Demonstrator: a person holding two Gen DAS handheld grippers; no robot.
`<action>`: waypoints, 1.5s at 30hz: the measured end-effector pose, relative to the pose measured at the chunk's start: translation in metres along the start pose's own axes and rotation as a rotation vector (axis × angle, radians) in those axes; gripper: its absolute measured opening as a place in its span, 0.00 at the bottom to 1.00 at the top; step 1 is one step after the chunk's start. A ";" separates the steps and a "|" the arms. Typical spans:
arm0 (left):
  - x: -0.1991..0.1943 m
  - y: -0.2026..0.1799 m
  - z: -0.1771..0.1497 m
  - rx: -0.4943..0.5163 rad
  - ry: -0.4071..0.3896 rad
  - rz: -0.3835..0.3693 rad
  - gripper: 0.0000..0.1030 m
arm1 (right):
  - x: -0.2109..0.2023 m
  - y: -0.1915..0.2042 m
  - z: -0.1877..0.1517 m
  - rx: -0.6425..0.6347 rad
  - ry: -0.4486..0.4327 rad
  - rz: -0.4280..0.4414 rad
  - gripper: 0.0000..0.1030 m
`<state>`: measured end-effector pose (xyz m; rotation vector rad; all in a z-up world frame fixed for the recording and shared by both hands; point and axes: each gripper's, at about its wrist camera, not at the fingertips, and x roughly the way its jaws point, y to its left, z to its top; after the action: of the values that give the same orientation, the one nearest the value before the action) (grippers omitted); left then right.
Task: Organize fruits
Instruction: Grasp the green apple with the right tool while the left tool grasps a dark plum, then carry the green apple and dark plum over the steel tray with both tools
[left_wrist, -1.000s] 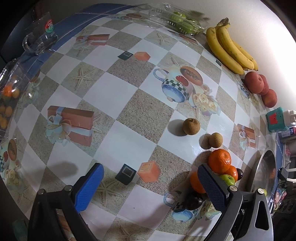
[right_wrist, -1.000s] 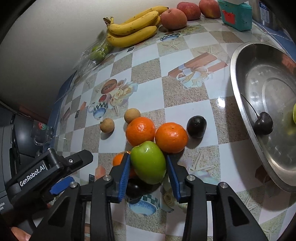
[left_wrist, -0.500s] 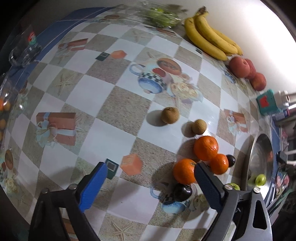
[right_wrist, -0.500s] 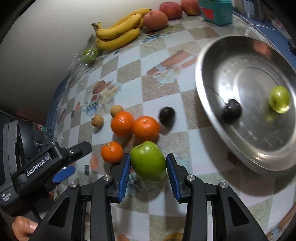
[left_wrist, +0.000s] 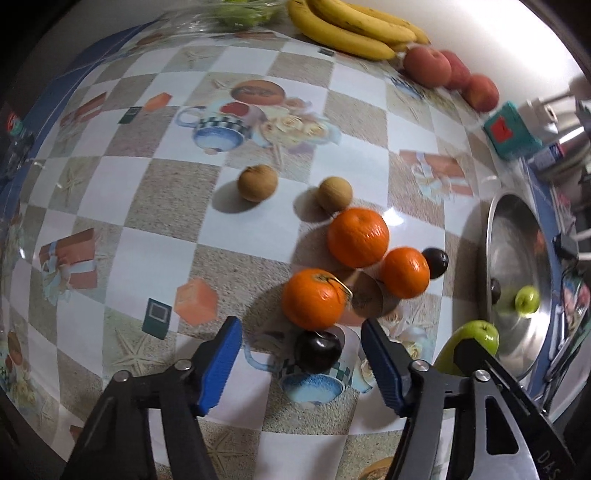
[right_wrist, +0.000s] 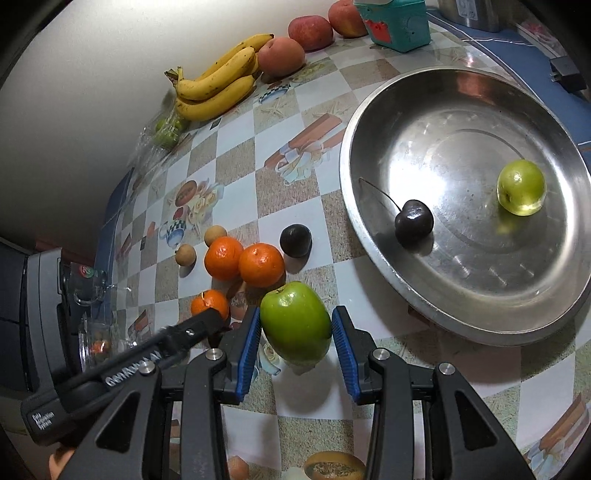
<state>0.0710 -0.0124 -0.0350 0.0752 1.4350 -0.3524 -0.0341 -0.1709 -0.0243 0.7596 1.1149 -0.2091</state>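
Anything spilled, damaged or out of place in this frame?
Nothing stands out. The fruit lies loose but intact on the table, the metal tray sits flat, and the right gripper holds the green apple squarely.

Checkered table carries oranges, bananas, peaches and steel tray.

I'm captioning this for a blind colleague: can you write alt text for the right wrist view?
The right tongs grip a green apple above a checkered tablecloth, beside a steel tray holding a dark cherry and a small green fruit. Three oranges sit left.
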 end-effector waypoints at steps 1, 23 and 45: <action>0.001 -0.002 -0.001 0.006 0.005 0.004 0.58 | 0.000 0.000 0.000 0.000 0.001 0.000 0.40; 0.021 -0.015 -0.008 0.044 0.039 0.027 0.35 | -0.005 -0.007 0.003 0.024 0.002 0.024 0.40; 0.003 -0.026 -0.009 0.056 0.007 -0.007 0.30 | -0.009 -0.013 0.004 0.055 0.001 0.050 0.40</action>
<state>0.0552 -0.0350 -0.0355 0.1168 1.4326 -0.3985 -0.0413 -0.1849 -0.0212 0.8353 1.0934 -0.1977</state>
